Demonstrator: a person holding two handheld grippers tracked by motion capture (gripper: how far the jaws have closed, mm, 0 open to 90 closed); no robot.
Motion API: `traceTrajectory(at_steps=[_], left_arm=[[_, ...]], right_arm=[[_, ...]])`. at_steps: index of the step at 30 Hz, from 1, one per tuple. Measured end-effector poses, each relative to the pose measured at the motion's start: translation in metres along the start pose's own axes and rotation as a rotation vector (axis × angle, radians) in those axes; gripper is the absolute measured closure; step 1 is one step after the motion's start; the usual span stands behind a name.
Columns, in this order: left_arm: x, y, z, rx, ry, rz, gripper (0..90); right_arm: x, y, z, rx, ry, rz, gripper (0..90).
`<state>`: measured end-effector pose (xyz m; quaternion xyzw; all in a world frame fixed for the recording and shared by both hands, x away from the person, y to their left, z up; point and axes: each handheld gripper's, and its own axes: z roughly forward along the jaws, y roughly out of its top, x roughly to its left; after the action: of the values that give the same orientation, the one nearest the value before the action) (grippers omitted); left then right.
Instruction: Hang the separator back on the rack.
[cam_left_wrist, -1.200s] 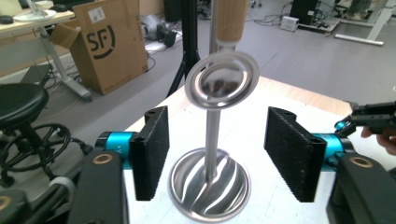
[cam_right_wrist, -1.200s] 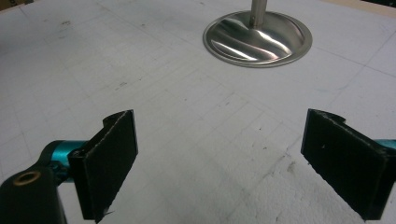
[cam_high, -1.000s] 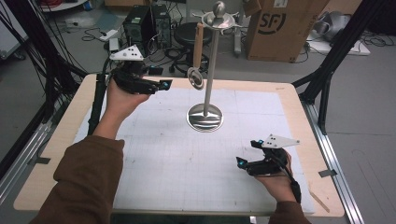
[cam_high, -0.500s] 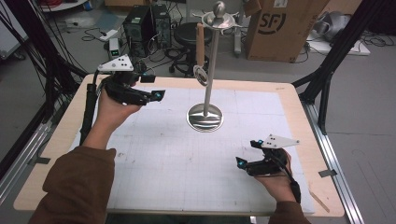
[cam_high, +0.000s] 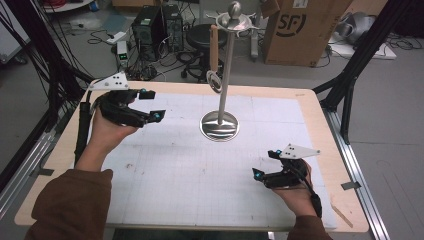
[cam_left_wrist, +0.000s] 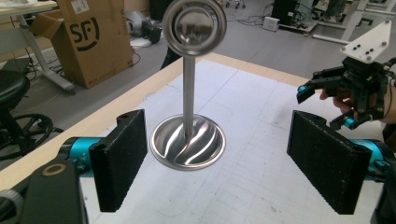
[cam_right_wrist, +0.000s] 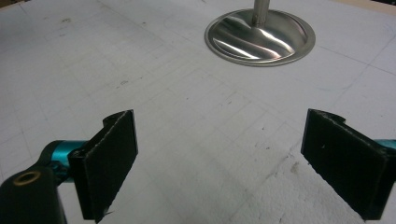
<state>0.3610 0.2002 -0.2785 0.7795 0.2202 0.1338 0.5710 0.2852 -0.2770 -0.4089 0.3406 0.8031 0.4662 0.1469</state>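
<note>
Seemingly near done: spoon (cam_high: 214, 64) already hangs from the stand (cam_high: 220, 125) at the table's (cam_high: 310, 107) far-middle edge, left gripper (cam_high: 150, 104) jaws just opening, empty, by the left edge, right gripper (cam_high: 264, 164) released, empty, near the right corner

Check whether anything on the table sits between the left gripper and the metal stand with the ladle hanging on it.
Nothing visible does. The left gripper, open with nothing between its jaws, faces the stand across bare white mat. The ladle hangs beside the pole, above the table. The right gripper is off to the side, out of that path.
</note>
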Motion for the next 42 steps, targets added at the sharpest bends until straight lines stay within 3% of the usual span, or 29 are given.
traceTrajectory(at_steps=[20,31,42], left_arm=[[-0.007,-0.043,-0.016,0.014,-0.008,-0.021,12.6],[-0.008,-0.074,-0.023,0.005,0.001,-0.071,9.5],[-0.013,-0.092,-0.023,0.053,0.012,-0.073,6.9]], right_arm=[[0.001,0.0,0.001,0.001,0.003,-0.005,9.6],[0.001,0.0,0.002,0.005,0.003,-0.007,9.6],[0.0,0.0,0.004,0.012,0.005,-0.011,9.6]])
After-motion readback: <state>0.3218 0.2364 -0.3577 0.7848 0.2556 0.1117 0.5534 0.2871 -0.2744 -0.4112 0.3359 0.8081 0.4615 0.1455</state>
